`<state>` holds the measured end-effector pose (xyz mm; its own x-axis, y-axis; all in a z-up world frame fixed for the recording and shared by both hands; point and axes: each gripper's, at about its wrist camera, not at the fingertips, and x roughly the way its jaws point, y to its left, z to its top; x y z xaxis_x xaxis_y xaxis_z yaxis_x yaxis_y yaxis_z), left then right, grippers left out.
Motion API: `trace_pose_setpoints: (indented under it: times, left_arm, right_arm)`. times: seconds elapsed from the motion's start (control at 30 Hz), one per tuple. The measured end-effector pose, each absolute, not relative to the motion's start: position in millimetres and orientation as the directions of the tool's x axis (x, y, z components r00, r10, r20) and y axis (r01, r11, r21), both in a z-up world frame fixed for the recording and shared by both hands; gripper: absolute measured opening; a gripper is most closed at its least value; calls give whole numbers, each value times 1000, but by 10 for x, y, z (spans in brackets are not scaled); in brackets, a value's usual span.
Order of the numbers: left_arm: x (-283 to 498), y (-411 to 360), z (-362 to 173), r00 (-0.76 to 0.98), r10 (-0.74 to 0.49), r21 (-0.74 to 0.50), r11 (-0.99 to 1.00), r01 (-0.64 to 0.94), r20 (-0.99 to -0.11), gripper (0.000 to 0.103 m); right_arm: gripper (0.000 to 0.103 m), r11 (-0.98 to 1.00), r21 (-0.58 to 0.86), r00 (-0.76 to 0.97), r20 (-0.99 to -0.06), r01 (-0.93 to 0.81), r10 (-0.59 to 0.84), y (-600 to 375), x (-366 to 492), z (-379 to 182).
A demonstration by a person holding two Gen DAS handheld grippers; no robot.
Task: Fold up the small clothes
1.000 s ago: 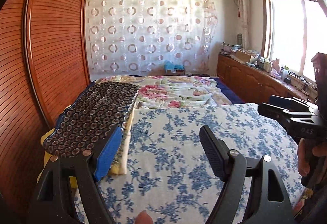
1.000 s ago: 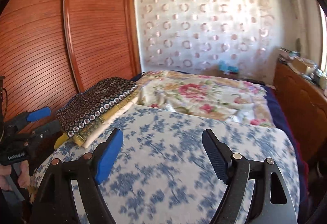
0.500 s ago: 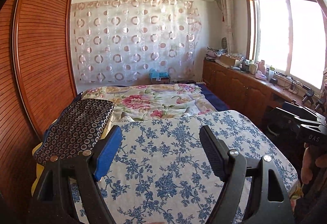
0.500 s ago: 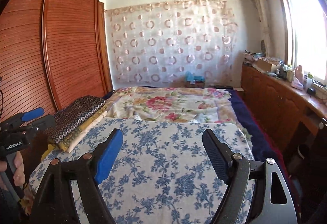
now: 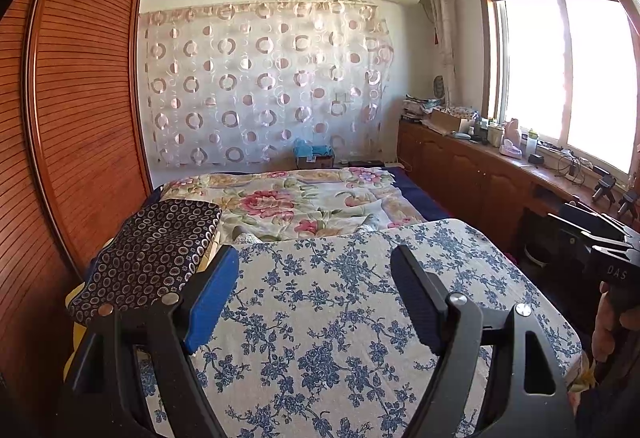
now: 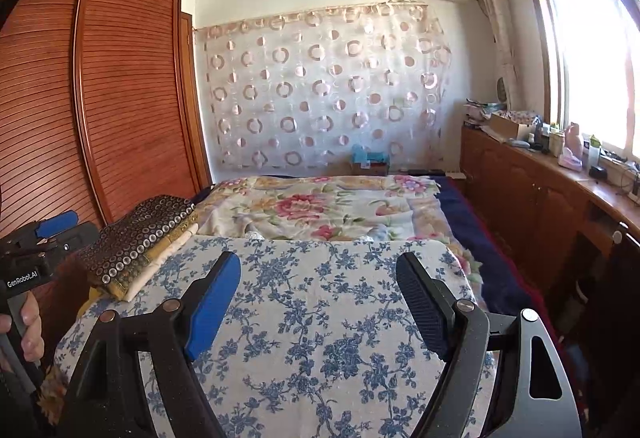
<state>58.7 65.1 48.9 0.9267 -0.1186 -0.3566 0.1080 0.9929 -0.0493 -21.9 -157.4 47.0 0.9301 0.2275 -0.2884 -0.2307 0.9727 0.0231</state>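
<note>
A stack of folded clothes, topped by a dark cloth with ring pattern point(image 5: 152, 254), lies at the left edge of the bed; it also shows in the right wrist view point(image 6: 140, 238), above yellow and cream folded pieces point(image 6: 160, 262). My left gripper point(image 5: 316, 294) is open and empty, held above the blue-flowered cloth point(image 5: 340, 318), to the right of the stack. My right gripper point(image 6: 320, 298) is open and empty above the same cloth point(image 6: 320, 318). Each gripper shows at the edge of the other's view.
A pink-flowered quilt point(image 5: 300, 202) covers the far half of the bed. A wooden slatted wardrobe point(image 5: 80, 110) stands at the left. A wooden cabinet point(image 5: 480, 174) with clutter runs under the window at the right. A curtain point(image 5: 260, 90) hangs on the far wall.
Both grippers have lifted and tilted up, away from the bed, so more of the room shows. Their jaws have stayed open and empty. The folded stack has not moved.
</note>
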Motion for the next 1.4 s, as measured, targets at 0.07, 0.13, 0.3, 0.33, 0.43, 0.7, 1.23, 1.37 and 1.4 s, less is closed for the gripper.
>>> trace_pose_setpoints:
  times: [0.07,0.13,0.3,0.33,0.43,0.7,1.23,1.37,1.4]
  left_arm:
    - [588,653,487,926,-121,-51,993,110,-357,79]
    - [587,650,489,926,-120,-50,993,109,-357,79]
    - [575,649,472,926,-118,-53,993,106,-359,79]
    - [582,652,470,926,-118,-52,993,106,-359,79]
    - [585,655,454,926,-115,-50,993,104,-361,79]
    - [573,658,440,925,-116,-50,993,105,-361,79]
    - [566,674,423,924,-115,-55,993,102,-365,79]
    - [565,674,426,924,-115,-54,993,102,-365,79]
    - [564,675,426,924,-116,-55,993,103,-365,79]
  right_arm:
    - [82,973,24,930,-290,-229,226,-1630,-189,465]
    - [82,973,26,929,-291,-230,227,-1642,-170,468]
    - [82,973,23,930,-290,-228,225,-1650,-163,463]
    - [82,973,21,930,-290,-228,224,-1651,-182,457]
    - [82,974,19,931,-290,-227,223,-1666,-193,444]
    - [82,974,11,929,-296,-227,220,-1721,-169,438]
    - [82,974,8,930,-295,-225,217,-1780,-166,443]
    - [82,975,7,931,-296,-223,215,-1783,-170,438]
    - [82,974,7,931,-295,-224,216,-1786,-169,439]
